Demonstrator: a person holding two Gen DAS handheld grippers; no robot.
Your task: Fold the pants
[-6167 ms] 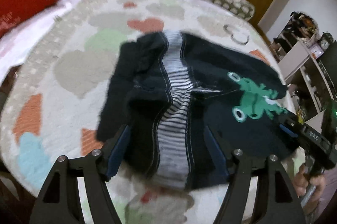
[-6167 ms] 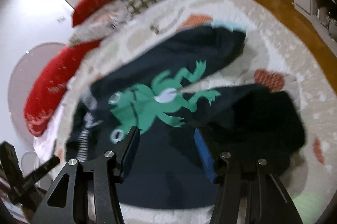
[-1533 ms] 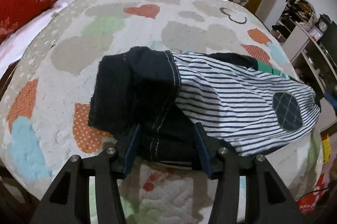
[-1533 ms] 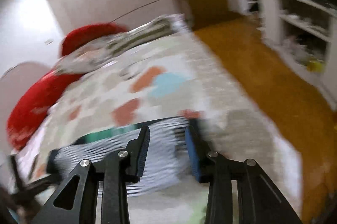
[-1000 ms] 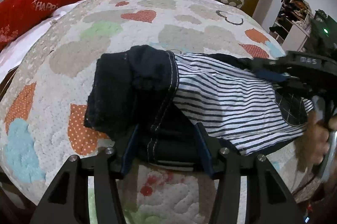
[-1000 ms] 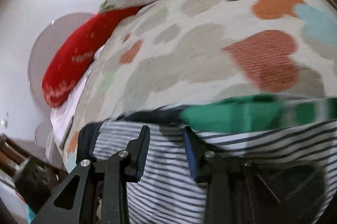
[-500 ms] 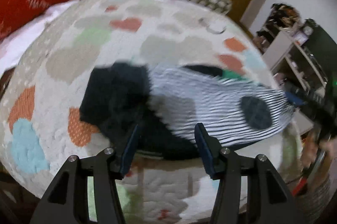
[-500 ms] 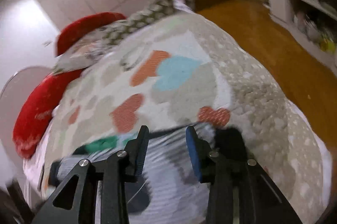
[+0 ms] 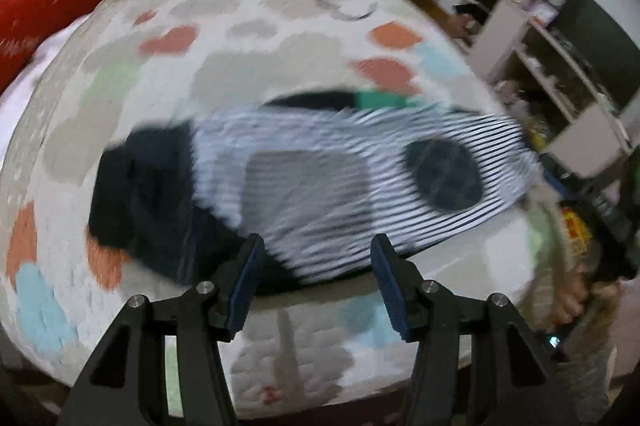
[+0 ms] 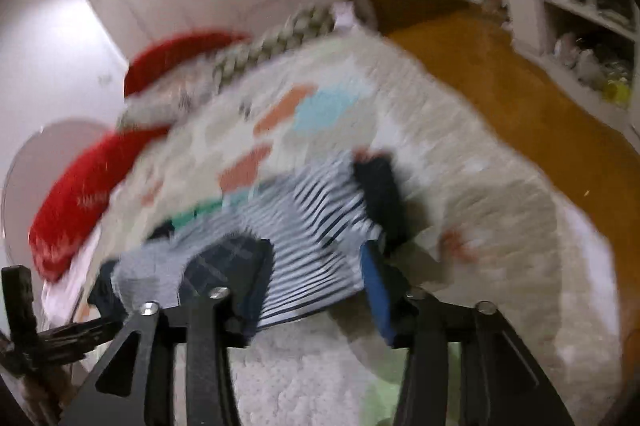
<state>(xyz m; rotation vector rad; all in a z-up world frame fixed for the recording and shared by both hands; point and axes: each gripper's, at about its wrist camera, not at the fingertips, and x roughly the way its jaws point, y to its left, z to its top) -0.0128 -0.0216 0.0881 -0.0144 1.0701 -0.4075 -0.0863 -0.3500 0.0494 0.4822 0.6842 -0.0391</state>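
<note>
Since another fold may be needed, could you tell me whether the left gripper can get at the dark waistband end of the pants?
Probably yes: the left gripper, jaws opening and empty, faces the pants with nothing in between.

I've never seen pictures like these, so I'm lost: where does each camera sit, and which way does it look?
Left wrist view: on the left tongs, looking down at the folded pants on the bed quilt; the right hand shows at the edge.
Right wrist view: on the right tongs, its jaws opening, looking across the bed toward the red cushion.
Both share: the pants, quilt and cushion.
</note>
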